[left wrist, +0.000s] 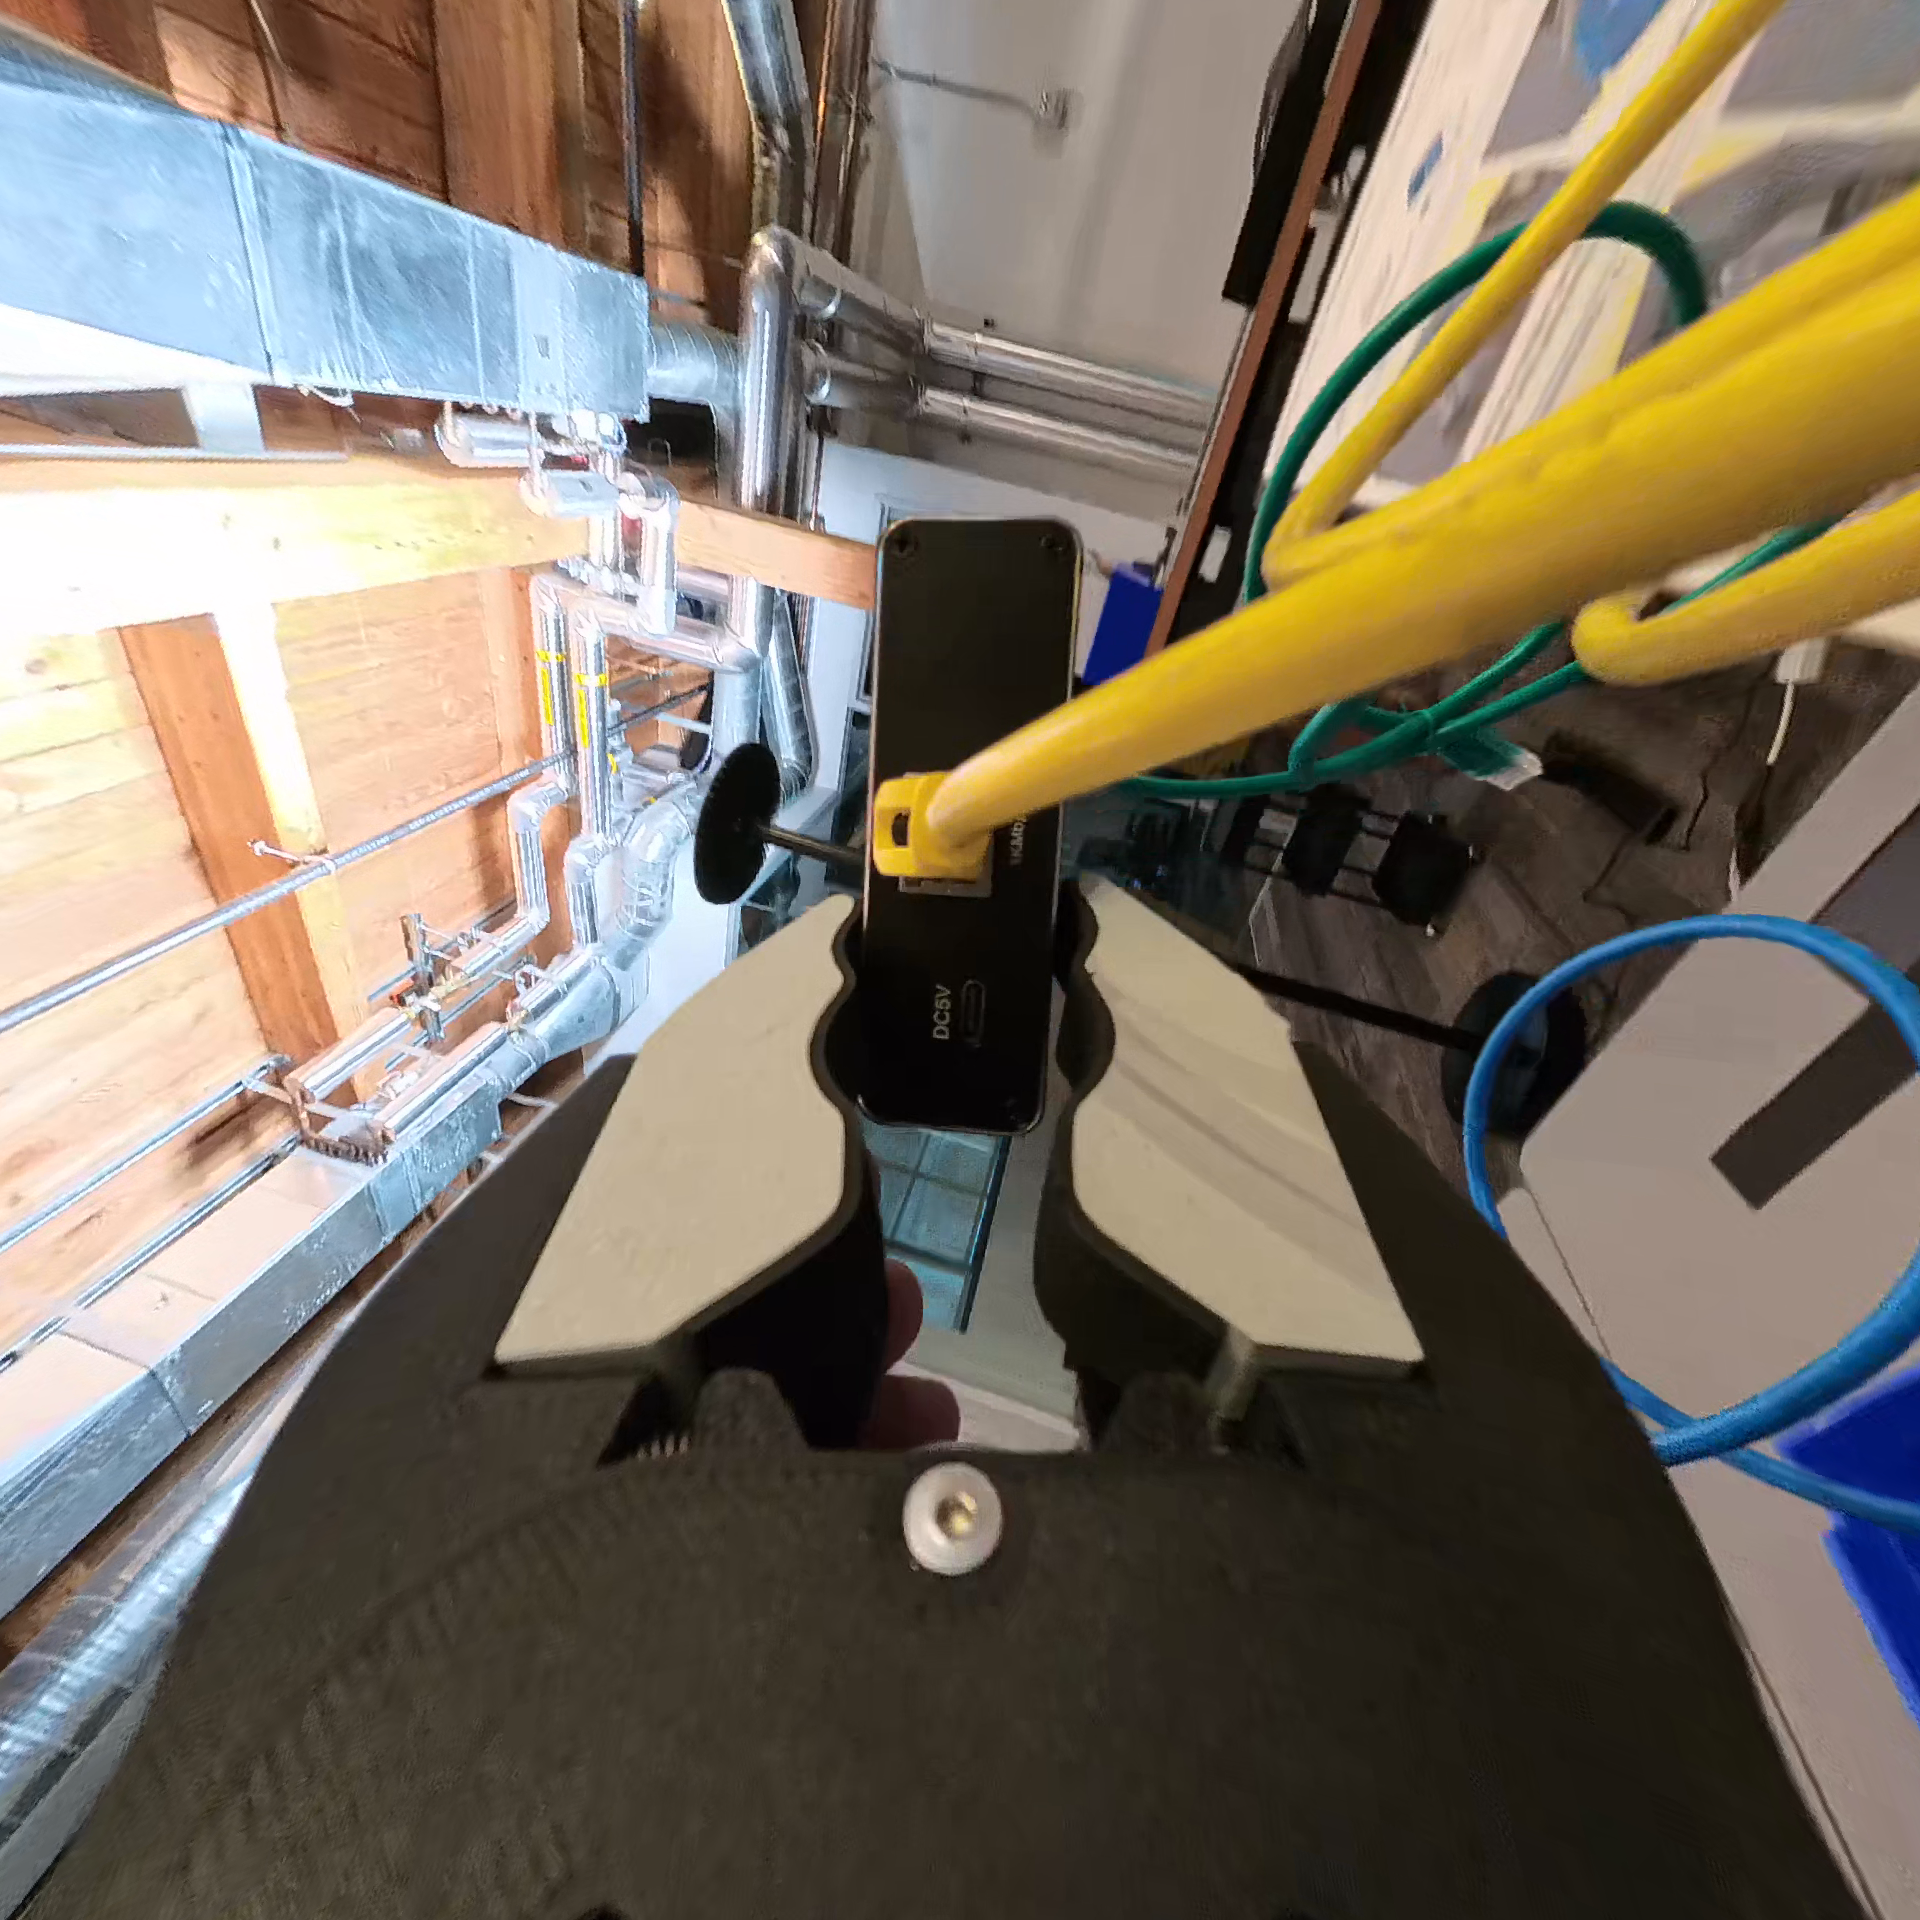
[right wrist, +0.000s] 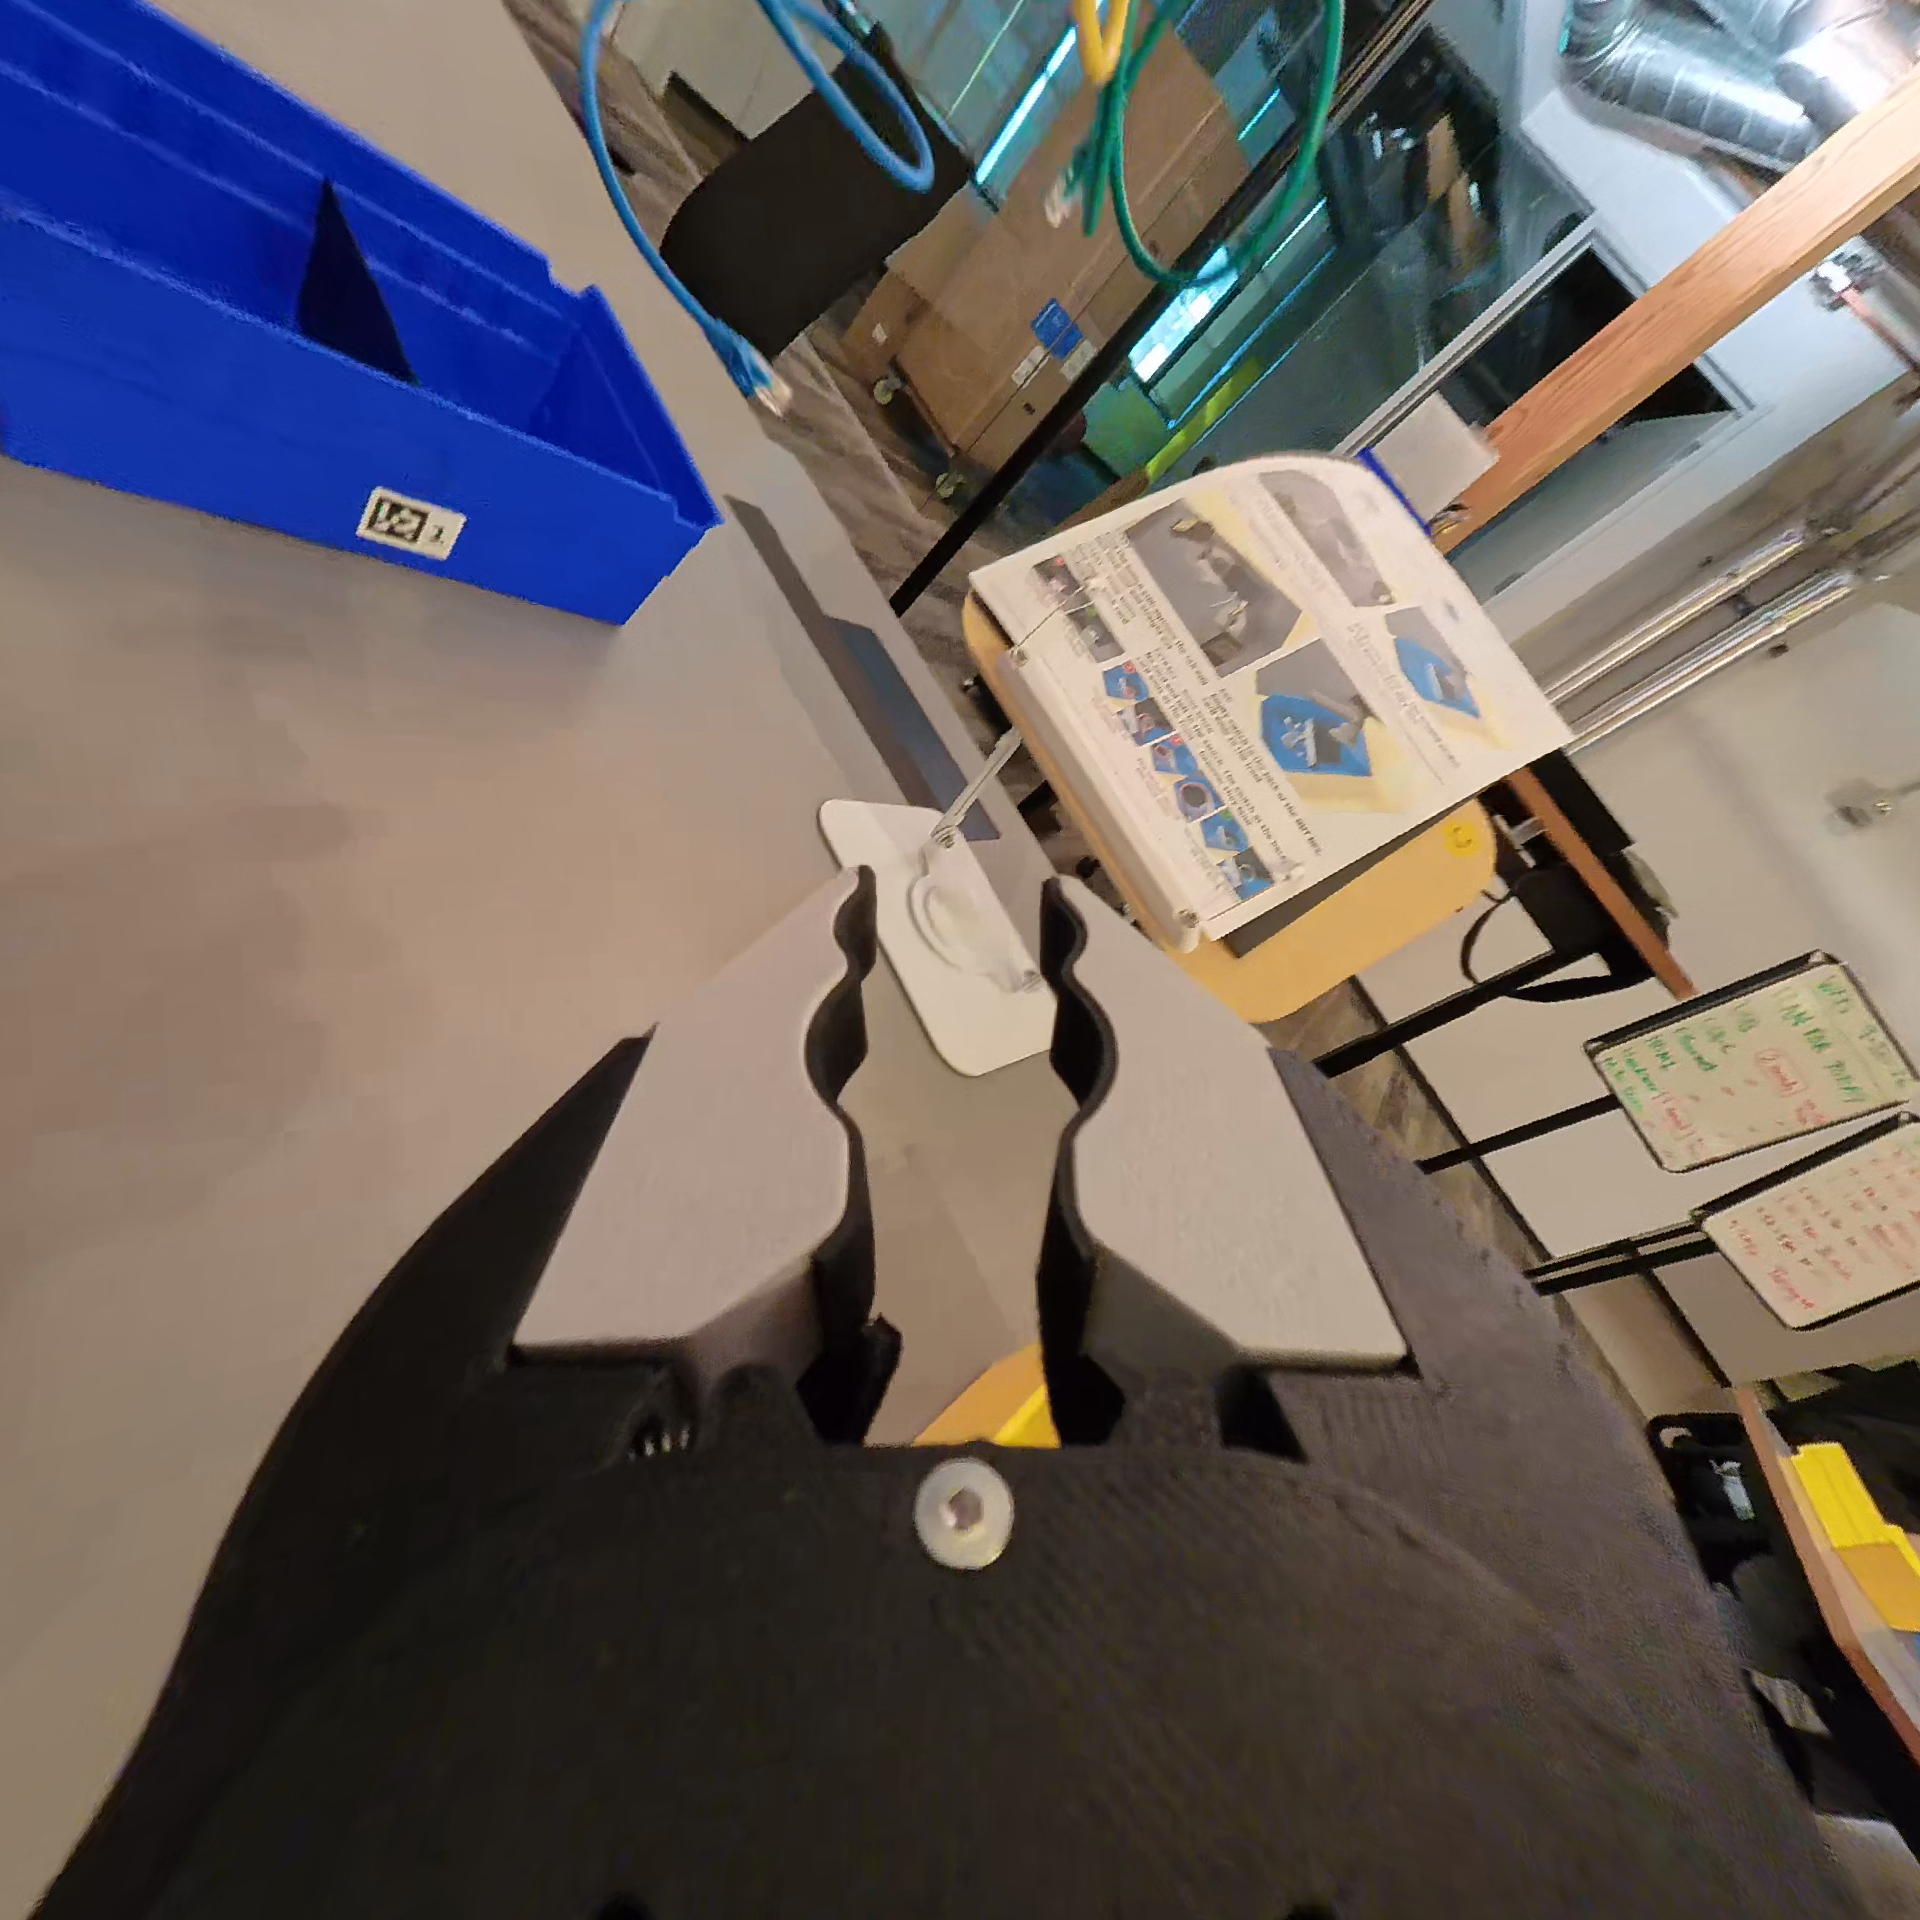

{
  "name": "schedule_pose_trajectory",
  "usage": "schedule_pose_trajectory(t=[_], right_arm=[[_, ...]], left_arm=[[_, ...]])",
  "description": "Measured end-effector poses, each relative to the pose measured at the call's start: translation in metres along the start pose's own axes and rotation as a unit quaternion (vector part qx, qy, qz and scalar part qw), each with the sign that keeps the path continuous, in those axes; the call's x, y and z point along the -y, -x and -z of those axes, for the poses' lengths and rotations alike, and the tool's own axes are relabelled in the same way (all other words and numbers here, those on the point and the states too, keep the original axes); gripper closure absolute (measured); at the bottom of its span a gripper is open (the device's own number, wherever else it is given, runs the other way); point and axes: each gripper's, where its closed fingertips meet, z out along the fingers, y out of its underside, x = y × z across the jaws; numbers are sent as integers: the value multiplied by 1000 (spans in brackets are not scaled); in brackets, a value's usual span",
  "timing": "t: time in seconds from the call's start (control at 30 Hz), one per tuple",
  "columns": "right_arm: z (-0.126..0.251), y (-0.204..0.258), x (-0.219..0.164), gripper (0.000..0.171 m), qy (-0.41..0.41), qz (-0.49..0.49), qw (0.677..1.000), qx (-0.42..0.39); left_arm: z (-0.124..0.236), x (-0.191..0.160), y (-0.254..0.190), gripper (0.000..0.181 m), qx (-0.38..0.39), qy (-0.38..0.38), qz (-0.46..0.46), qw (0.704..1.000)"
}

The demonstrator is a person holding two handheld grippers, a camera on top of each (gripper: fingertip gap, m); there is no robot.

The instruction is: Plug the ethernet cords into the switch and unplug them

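My left gripper [left wrist: 961, 914] is shut on the black switch [left wrist: 971, 665] and holds it up in the air, tilted toward the ceiling. A yellow ethernet cord [left wrist: 1403, 561] is plugged into the switch by its yellow connector [left wrist: 920, 831] and loops off to the upper right. A green cord [left wrist: 1392, 727] and a blue cord [left wrist: 1496, 1164] hang at the right. My right gripper [right wrist: 951, 899] is open and empty above the grey table [right wrist: 312, 883]. The blue cord [right wrist: 644, 208] with its free plug [right wrist: 753, 374], and the green cord [right wrist: 1122, 177], dangle at the top of the right wrist view.
A blue bin [right wrist: 312, 343] stands on the table at the left. A white stand [right wrist: 966, 956] near the table's far edge holds a printed sheet [right wrist: 1278, 675]. A yellow-edged chair [right wrist: 1351, 935], whiteboards [right wrist: 1756, 1060] and a glass wall lie beyond. Ducts and pipes [left wrist: 312, 260] fill the ceiling. Spacing between my two grippers at the tips: around 40 cm.
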Motion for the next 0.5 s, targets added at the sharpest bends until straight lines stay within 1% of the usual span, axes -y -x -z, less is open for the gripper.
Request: schedule_pose_trajectory(t=[0.1,0.2,0.37,0.5], right_arm=[[6,-16,15,143,-21,-1,1000,-16],[16,-30,34,143,-58,-23,998,-24],[32,-50,68,143,-125,-54,990,-34],[34,-69,87,143,-174,-111,978,-25]], left_arm=[[-6,37,-1,149,-6,-17,-3,1000],[-10,69,-21,149,-28,-34,1,999],[-9,109,-84,149,-76,-60,20,995],[3,133,-153,149,-128,-76,29,989]])
